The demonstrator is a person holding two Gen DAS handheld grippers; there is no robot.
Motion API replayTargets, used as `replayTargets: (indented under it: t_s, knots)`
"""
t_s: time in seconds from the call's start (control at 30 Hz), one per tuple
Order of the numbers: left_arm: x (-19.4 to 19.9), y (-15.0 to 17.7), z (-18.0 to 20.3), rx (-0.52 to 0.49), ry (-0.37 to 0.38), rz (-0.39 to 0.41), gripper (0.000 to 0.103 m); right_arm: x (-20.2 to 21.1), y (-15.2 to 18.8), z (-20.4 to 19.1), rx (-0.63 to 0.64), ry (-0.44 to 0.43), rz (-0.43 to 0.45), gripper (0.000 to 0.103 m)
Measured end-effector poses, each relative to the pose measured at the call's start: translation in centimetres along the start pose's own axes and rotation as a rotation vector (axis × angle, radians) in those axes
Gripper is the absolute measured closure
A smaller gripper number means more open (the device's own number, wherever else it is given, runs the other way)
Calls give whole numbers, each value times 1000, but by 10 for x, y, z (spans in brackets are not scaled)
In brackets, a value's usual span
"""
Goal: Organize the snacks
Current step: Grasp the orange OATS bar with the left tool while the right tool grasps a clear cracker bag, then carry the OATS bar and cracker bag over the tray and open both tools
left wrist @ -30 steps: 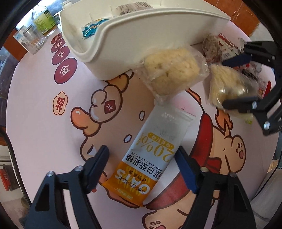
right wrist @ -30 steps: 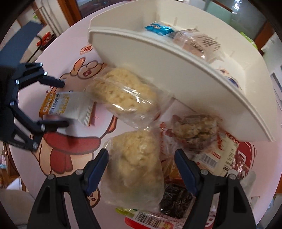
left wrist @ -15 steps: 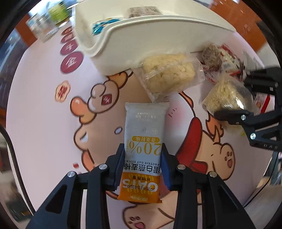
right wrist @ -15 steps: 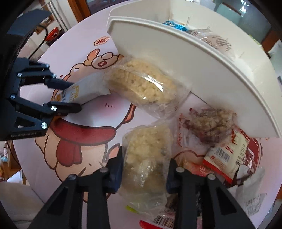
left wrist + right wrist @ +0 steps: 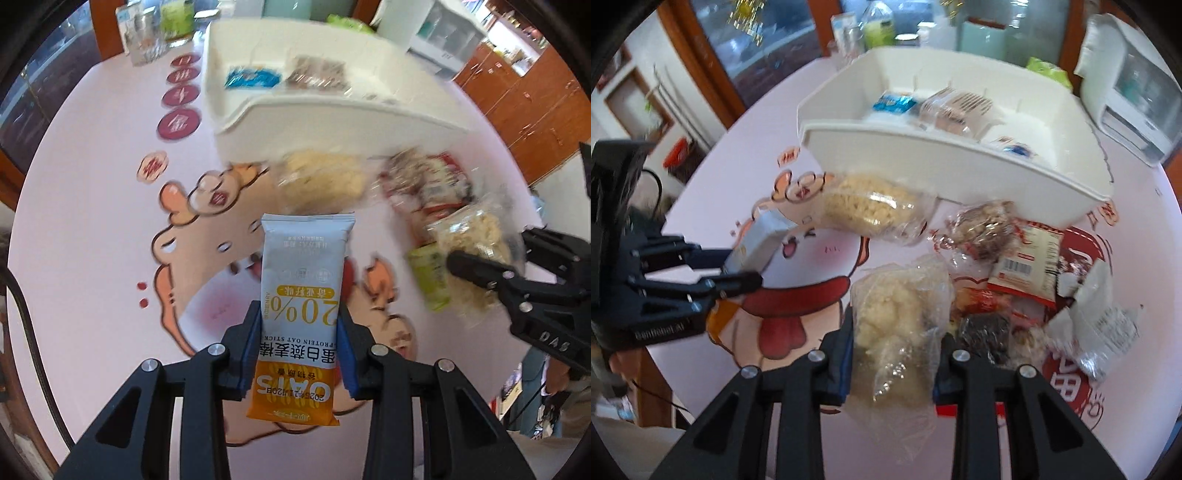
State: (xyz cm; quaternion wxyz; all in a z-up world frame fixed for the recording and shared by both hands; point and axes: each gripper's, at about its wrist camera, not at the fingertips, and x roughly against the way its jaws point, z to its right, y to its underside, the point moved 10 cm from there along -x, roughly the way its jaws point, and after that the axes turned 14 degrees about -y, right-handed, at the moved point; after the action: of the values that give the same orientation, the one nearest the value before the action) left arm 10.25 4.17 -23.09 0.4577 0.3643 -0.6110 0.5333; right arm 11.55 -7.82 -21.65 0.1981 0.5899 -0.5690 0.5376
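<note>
Left wrist: oat bar (image 5: pixel 301 314) reads "OATS", "20%".

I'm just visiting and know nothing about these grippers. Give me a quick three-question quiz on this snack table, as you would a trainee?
1. True or false: the left gripper is shut on the oat bar.
2. What does the right gripper hold? A) a clear bag of pale puffed snack B) a red packet C) nothing
3. Fill in: the blue wrapper lies inside the white ____.

Key: 1 true; 2 A; 3 bin.
</note>
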Motion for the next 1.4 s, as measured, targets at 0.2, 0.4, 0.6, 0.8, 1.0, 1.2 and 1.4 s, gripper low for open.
replayTargets:
  t_s: [0.2,0.4,0.6,0.8,1.0,1.2,1.4]
  knots:
    - [51,-30,24,-20,49,111,68,38,-17,-8,-45,-16,95,73]
    - [100,-68,31,-19,80,203,67,86,-44,-23,-29,-9,202,73]
    - [150,-114,21,-29,43,303,67,140,-86,-28,-21,14,290,73]
    - [205,-165,2,-8,-19,416,66,195,-130,-27,2,72,380,73]
    - [233,-206,-12,18,-80,471,66,248,-179,-19,13,141,467,73]
    - [241,-239,-14,31,-133,491,65,281,-225,8,16,251,498,73]
    - [214,-274,-12,58,-165,455,65,279,-256,44,-33,265,476,73]
